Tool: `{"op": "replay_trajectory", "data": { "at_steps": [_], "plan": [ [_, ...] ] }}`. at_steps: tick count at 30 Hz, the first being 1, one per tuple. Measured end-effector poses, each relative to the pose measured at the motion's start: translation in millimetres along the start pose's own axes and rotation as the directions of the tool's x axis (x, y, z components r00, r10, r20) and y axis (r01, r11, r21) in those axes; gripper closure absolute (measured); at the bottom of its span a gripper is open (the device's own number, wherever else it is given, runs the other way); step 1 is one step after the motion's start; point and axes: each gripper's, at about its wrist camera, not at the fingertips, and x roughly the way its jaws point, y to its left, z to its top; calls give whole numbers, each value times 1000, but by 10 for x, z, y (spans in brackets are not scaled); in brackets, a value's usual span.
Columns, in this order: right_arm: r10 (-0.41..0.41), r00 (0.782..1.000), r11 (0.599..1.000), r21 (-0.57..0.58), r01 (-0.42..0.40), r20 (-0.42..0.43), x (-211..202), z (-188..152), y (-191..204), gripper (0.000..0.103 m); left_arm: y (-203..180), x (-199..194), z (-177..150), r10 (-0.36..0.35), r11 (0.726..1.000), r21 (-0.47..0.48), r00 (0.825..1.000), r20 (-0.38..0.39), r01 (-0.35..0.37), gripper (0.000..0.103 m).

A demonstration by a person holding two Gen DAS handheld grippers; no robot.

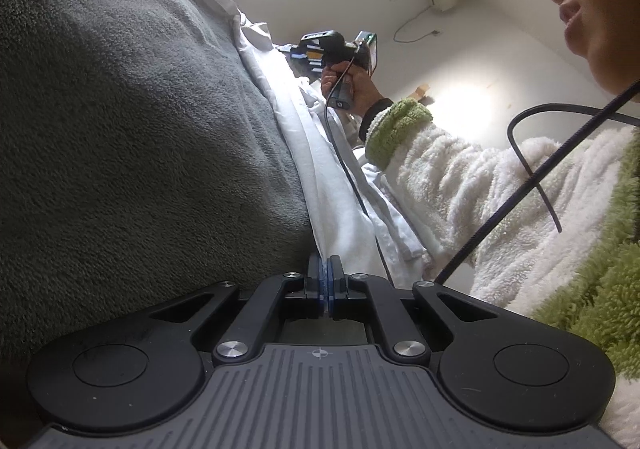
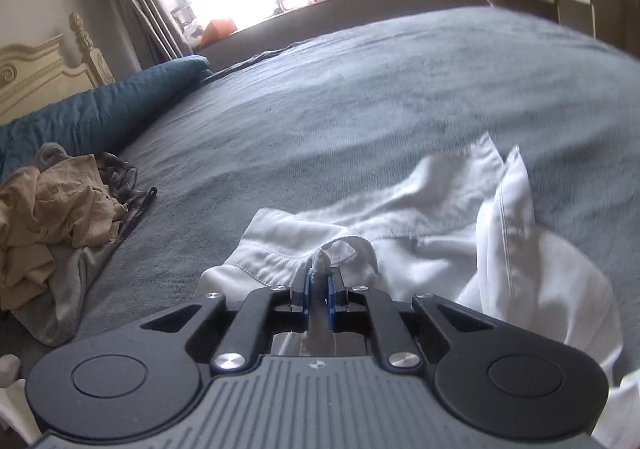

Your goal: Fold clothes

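- My left gripper [image 1: 328, 273] has its jaws nearly together, pinching a thin edge of the white shirt [image 1: 344, 217]; the blue pads [image 1: 323, 281] press on the cloth from both sides.
- From the left wrist camera the shirt runs away from the jaws as a long folded band along the grey bed cover [image 1: 140, 129], lying against it.
- Further along that band I see the right gripper [image 1: 340, 49] held in the person's hand [image 1: 356, 85], with a black cable [image 1: 344, 165] trailing down from it over the shirt.
- A fluffy white and green sleeve [image 1: 460, 177] crosses the right side of this view.
- My right gripper [image 2: 318, 281] has its jaws narrow, clamped on a bunched bit of the white shirt [image 2: 420, 225] near the collar; a small loop of fabric [image 2: 352, 245] stands just beyond the fingertips.
- In the right wrist view the rest of the shirt spreads rumpled on the grey bed cover [image 2: 360, 97], with one part raised and upright to the right.
- A pile of beige and dark clothes [image 2: 60, 209] lies well apart to the left on the same bed.
- A teal pillow [image 2: 112, 109] rests near the cream headboard [image 2: 44, 65], behind the pile.
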Motion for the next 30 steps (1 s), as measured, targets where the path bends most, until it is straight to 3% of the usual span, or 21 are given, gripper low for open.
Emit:
{"op": "replay_trajectory", "data": {
  "at_steps": [9, 11, 15, 19, 22, 26, 30],
  "plan": [
    [-91, 996, 990, -104, 90, -6, 365, -79, 62, 93, -33, -40, -18, 1, 1000, 3, 1000, 0, -1, 99],
    [-134, 991, 981, -141, 130, -18, 448, -134, 77, 88, -51, -51, -20, 6, 1000, 5, 1000, 0, -6, 99],
    [-130, 991, 989, -68, 130, 9, 216, -84, -8, 83, -87, -75, -23, 14, 1000, 10, 1000, -1, -14, 99],
    [-89, 994, 996, 6, 89, 66, -534, 51, -175, 79, -119, -83, -39, 23, 1000, -2, 1000, 0, -23, 99],
    [-44, 990, 999, -19, 47, 135, -1423, 95, -214, 79, -134, -94, -46, 24, 1000, -18, 1000, 3, -23, 97],
    [19, 957, 999, -32, -10, 288, -2932, -10, -293, 67, -169, -115, -61, 22, 1000, -19, 1000, 9, -22, 90],
    [42, 928, 999, -32, -32, 371, -4199, -305, -379, 67, -215, -154, -89, 15, 1000, -22, 1000, 16, -15, 82]
  ]
}}
